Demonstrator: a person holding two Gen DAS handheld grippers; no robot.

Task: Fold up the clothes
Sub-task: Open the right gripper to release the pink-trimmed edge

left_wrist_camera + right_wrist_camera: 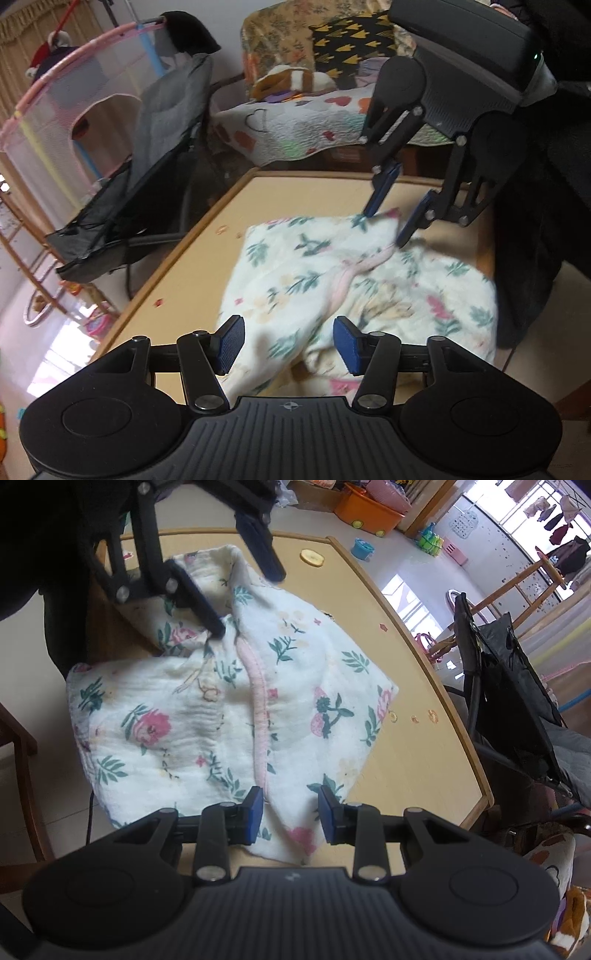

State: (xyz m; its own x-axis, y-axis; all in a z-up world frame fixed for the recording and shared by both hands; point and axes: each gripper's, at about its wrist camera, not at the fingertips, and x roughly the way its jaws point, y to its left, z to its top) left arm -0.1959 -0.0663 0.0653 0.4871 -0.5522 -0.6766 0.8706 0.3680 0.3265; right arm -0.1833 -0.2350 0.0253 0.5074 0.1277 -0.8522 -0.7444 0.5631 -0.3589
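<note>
My left claw (288,347) is released, its blue pads (231,343) set wide apart with nothing between them. The floral cloth (354,291) lies directly ahead of and beneath it, spread in a loose heap on the table (207,266); the near fold of the cloth passes under the gap between my pads, but I cannot tell whether either pad touches it.

My right claw (290,814) is likewise released. Its pads (255,814) stand apart over the near edge of the cloth (207,709). A pink seam (258,701) runs from just ahead of the left-hand pad away toward the far end of the cloth.

Seen from the left claw, the right claw (391,221) hangs at the far end of the cloth, tips down, the cloth's far corner between its two pads; the pink trim (354,273) runs from there back toward me. This part of the frame is blurred.

Seen from the right claw, the left claw (247,602) stands over the far end of the cloth, one finger tip touching the fabric at the seam, the other raised above the fold.

Beyond the table edge to the left of my left claw stands a dark folding chair (147,184). To the right of my right claw, a round yellow disc (312,558) lies on the table past the cloth.
</note>
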